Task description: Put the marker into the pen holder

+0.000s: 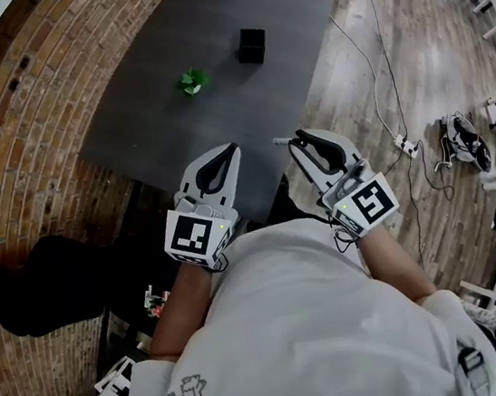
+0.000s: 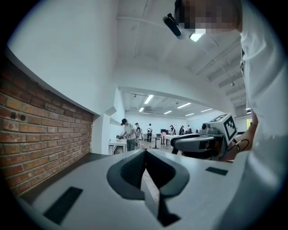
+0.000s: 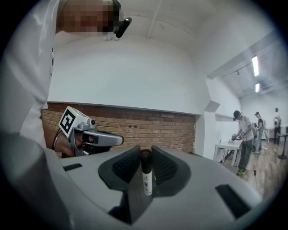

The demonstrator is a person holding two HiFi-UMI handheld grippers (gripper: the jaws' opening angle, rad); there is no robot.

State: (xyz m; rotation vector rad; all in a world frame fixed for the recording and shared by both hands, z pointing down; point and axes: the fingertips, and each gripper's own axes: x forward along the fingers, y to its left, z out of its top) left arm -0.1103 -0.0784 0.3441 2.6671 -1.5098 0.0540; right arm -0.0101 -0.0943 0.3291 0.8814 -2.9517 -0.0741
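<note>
A black-capped white marker (image 3: 146,176) stands upright between the jaws of my right gripper (image 3: 145,157), which is shut on it. In the head view the right gripper (image 1: 303,143) hovers over the near edge of the dark grey table (image 1: 163,113), and the marker (image 1: 282,141) sticks out to its left. The black cube pen holder (image 1: 251,46) stands far ahead on the table, well apart from both grippers. My left gripper (image 1: 226,153) is beside the right one, shut with nothing in it (image 2: 145,155).
A small green object (image 1: 192,82) lies on the table left of the pen holder. A brick wall (image 1: 6,171) runs along the left. Cables and a power strip (image 1: 403,145) lie on the wooden floor at right. People stand at distant tables (image 2: 129,134).
</note>
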